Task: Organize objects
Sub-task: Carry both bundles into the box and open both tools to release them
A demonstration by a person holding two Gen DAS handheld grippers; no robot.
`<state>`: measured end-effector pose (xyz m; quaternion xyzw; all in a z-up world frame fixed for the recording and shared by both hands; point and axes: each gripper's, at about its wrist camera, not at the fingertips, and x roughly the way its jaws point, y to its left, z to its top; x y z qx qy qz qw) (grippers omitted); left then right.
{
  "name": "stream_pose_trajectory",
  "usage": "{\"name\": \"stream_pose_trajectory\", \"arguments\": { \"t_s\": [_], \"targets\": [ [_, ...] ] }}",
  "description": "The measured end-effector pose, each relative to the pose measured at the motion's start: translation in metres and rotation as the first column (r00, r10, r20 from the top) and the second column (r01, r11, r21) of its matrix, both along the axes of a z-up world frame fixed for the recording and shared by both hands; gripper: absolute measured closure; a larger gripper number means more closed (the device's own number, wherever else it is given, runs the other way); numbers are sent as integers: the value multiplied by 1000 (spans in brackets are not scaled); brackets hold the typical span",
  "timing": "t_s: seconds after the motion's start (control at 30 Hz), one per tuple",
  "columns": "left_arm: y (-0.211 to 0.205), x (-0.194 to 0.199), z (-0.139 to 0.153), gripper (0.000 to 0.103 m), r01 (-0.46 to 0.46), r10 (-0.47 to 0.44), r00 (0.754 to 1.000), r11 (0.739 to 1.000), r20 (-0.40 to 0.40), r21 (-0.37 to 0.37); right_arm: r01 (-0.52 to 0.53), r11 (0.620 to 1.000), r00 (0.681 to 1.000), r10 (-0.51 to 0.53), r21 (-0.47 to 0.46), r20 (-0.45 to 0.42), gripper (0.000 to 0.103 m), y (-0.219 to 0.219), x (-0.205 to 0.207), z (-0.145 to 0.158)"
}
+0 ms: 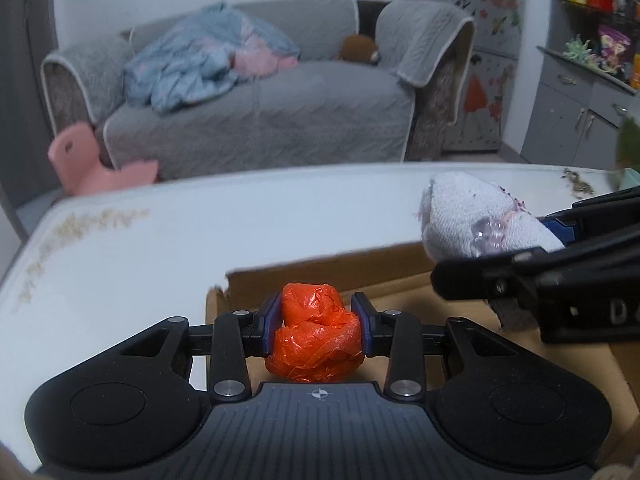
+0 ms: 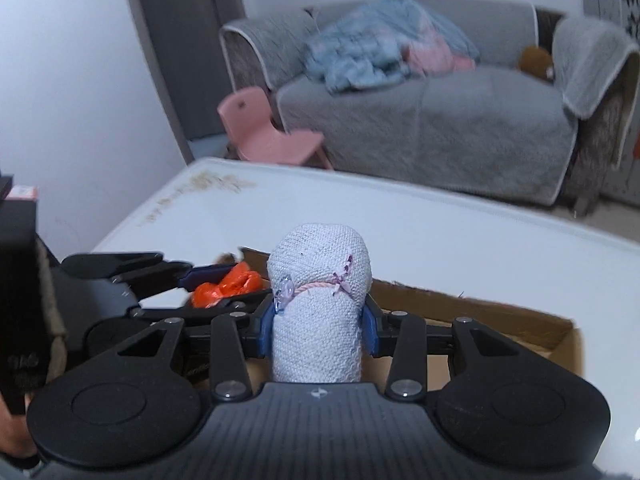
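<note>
Right now a crumpled orange plastic bundle sits pinched between the blue pads of the left gripper, held above an open brown cardboard box. Just beside it, the right gripper clamps a white woven cloth pouch tied with a pink beaded cord, also over the box. That box rests on a glossy white table with a faint gold floral pattern near its far-left edge. Beyond the table stand a grey covered sofa piled with rumpled blue and pink bedding, a small pink plastic chair, and grey cabinets.
</note>
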<state>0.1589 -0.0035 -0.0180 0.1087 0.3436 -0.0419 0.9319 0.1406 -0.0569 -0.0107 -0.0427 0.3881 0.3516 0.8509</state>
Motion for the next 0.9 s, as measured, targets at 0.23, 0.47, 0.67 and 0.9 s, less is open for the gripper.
{"name": "stream_pose_trajectory", "arguments": {
  "t_s": [0.23,0.47,0.67,0.9],
  "targets": [
    [-7,6,-7,58,5,-4,1000,997,-1,80,20,1000,997,-21,-14,-78,65,5,9,-22],
    [-12,13,-12,58,-24,26,1000,991,-14,132,15,1000,995,-17,-21,-96,65,7,11,-28],
    [-12,14,-13,54,-26,29,999,989,-17,145,18,1000,995,-20,-22,-102,65,7,13,-30],
    [-10,12,-10,34,-48,48,999,985,3,163,16,1000,994,-18,-24,-104,65,5,15,-29]
  ]
}}
